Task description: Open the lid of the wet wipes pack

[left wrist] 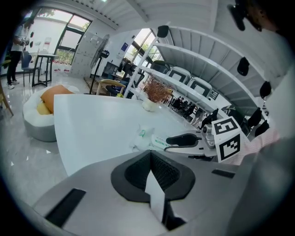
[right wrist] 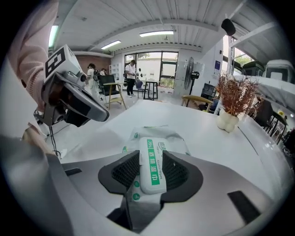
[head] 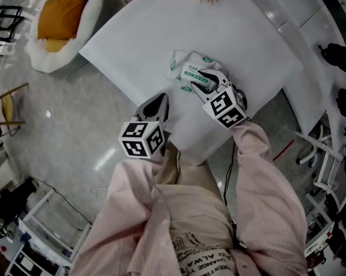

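Note:
The wet wipes pack (head: 185, 69) lies crumpled on the white table (head: 141, 39), white with green print. My right gripper (head: 208, 78) reaches onto it from the near side. In the right gripper view its pads (right wrist: 120, 171) hold the pack's white, green-striped lid (right wrist: 151, 163) by its two long edges, with the pack's film (right wrist: 159, 134) underneath. My left gripper (head: 159, 101) hangs over the table's near edge, to the left of the pack and not touching it. Its jaws stand together with nothing between them, and only a thin sliver of table shows there (left wrist: 154, 184).
A small vase of dry twigs (right wrist: 229, 117) stands at the table's far side. A white round seat with an orange cushion (head: 58, 25) sits on the floor to the left. White shelving and chairs (head: 326, 157) crowd the right. The table's corner edge (head: 196, 159) is near my body.

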